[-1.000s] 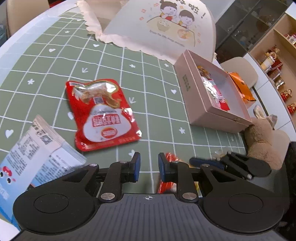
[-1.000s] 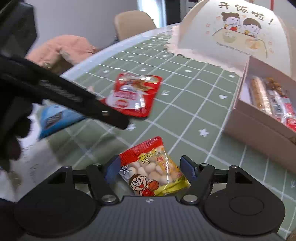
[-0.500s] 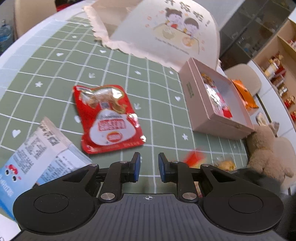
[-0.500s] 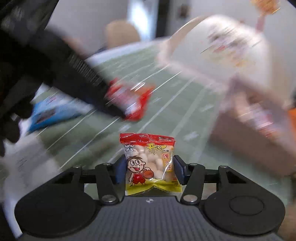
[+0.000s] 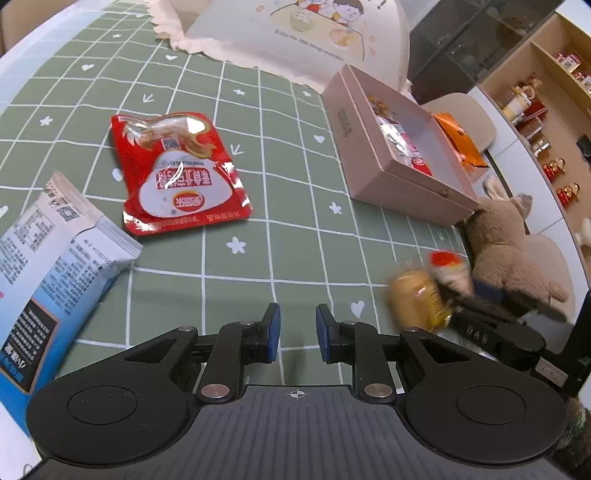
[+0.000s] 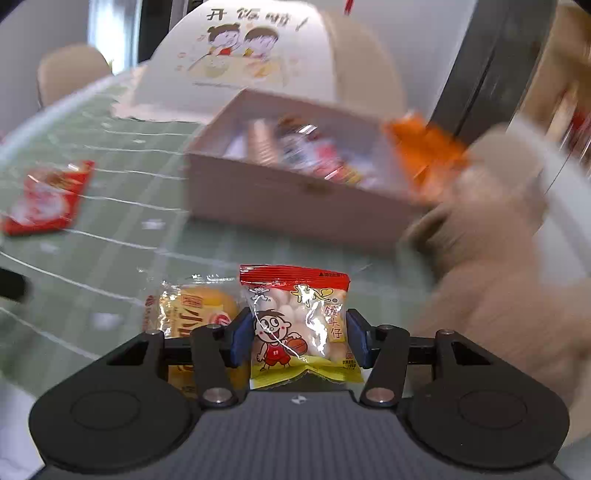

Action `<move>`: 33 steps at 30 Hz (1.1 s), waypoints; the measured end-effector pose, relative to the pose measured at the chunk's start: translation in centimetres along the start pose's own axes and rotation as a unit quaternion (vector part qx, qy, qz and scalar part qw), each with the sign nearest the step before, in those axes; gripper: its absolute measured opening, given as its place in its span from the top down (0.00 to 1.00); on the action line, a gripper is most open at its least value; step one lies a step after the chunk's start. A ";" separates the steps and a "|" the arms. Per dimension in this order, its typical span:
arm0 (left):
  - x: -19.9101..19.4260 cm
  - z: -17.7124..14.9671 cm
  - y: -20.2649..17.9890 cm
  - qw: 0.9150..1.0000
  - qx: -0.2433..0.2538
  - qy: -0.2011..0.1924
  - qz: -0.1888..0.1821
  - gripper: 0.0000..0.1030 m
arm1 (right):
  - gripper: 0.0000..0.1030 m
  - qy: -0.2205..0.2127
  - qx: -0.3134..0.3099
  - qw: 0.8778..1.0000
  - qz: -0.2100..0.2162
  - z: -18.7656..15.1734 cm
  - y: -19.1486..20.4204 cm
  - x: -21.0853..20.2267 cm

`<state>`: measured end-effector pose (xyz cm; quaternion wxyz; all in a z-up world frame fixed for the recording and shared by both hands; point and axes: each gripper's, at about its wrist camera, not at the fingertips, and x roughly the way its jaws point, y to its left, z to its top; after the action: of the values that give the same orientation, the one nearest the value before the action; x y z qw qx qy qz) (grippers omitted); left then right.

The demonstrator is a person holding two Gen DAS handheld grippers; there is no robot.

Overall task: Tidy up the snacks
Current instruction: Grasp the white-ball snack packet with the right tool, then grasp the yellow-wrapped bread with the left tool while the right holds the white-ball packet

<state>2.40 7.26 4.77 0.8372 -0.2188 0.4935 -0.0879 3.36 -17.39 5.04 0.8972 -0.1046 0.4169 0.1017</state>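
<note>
My right gripper (image 6: pixel 298 338) is shut on a small biscuit-ball packet (image 6: pixel 301 325) with a cartoon boy and holds it above the table. The packet also shows blurred in the left wrist view (image 5: pixel 445 264). A yellow wrapped cake (image 6: pixel 192 314) lies just left of it on the table. The pink box (image 6: pixel 291 206) with several snacks inside stands ahead; it also shows in the left wrist view (image 5: pixel 354 155). My left gripper (image 5: pixel 297 334) is empty, its jaws a narrow gap apart, above the green cloth. A red pouch (image 5: pixel 177 173) and a blue-white bag (image 5: pixel 44 273) lie to its left.
A plush rabbit (image 5: pixel 506 243) sits at the table's right edge beside the box. An orange packet (image 6: pixel 424 155) lies behind the box. A folding food cover (image 5: pixel 295 33) stands at the back. Shelves and a chair lie beyond the table.
My right gripper closed on the biscuit-ball packet, lifted it and swung right toward the pink box. The left gripper shifted slightly forward.
</note>
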 end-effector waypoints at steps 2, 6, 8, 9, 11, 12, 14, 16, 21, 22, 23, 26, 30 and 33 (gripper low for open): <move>-0.4 0.0 0.0 1.000 0.002 -0.005 0.006 0.77 | 0.49 0.013 0.019 0.998 0.061 -0.3 1.3 -0.2; -1.8 0.0 -0.7 0.999 0.017 -0.016 0.028 0.77 | 0.49 0.001 0.009 0.995 0.099 -0.5 3.6 -0.8; -2.8 -0.3 -1.7 0.998 0.026 -0.025 0.041 0.77 | 0.49 -0.003 0.007 0.997 0.082 -0.8 3.6 -0.9; -3.2 -0.3 -2.2 0.998 0.033 -0.028 0.038 0.77 | 0.49 -0.004 0.008 0.997 0.073 -0.9 3.4 -0.7; -3.6 -0.6 -3.7 0.998 0.052 -0.033 0.028 0.77 | 0.49 -0.002 0.007 0.999 0.043 -1.0 2.8 0.0; -3.5 -0.7 -4.7 0.997 0.070 -0.033 0.023 0.77 | 0.49 0.000 0.006 1.000 0.028 -1.2 2.3 0.2; -2.7 -1.2 -6.9 0.993 0.118 -0.024 0.014 0.77 | 0.48 -0.006 0.002 1.000 0.004 -1.8 1.6 0.3; -1.1 -2.2 -8.5 0.988 0.157 0.003 0.011 0.77 | 0.48 -0.017 -0.016 1.000 -0.020 -2.4 1.2 -0.1; 0.8 -5.4 -11.1 0.961 0.272 0.016 0.056 0.75 | 0.29 -0.035 -0.028 0.998 -0.039 -3.5 0.5 -0.5; 0.9 -5.6 -11.2 0.956 0.285 0.014 0.061 0.75 | 0.28 -0.035 -0.018 0.998 -0.039 -3.6 0.1 -0.4; 1.0 -5.6 -11.2 0.954 0.291 0.012 0.067 0.75 | 0.27 -0.035 -0.007 0.999 -0.037 -3.6 -0.2 -0.3; 1.1 -4.7 -10.5 0.951 0.294 0.001 0.102 0.73 | 0.25 -0.037 0.018 0.999 -0.034 -3.7 -0.7 -0.5; 0.9 -2.5 -7.8 0.959 0.247 -0.008 0.142 0.55 | 0.20 -0.042 0.035 0.998 -0.037 -4.1 -0.9 -0.5; 1.0 -1.2 -6.6 0.965 0.219 -0.006 0.143 0.51 | 0.15 -0.046 0.050 0.997 -0.042 -4.4 -1.1 -0.4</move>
<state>2.27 0.65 6.47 0.8716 0.0420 0.4831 -0.0718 0.19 -19.67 2.66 0.9231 -0.0721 0.3748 0.0474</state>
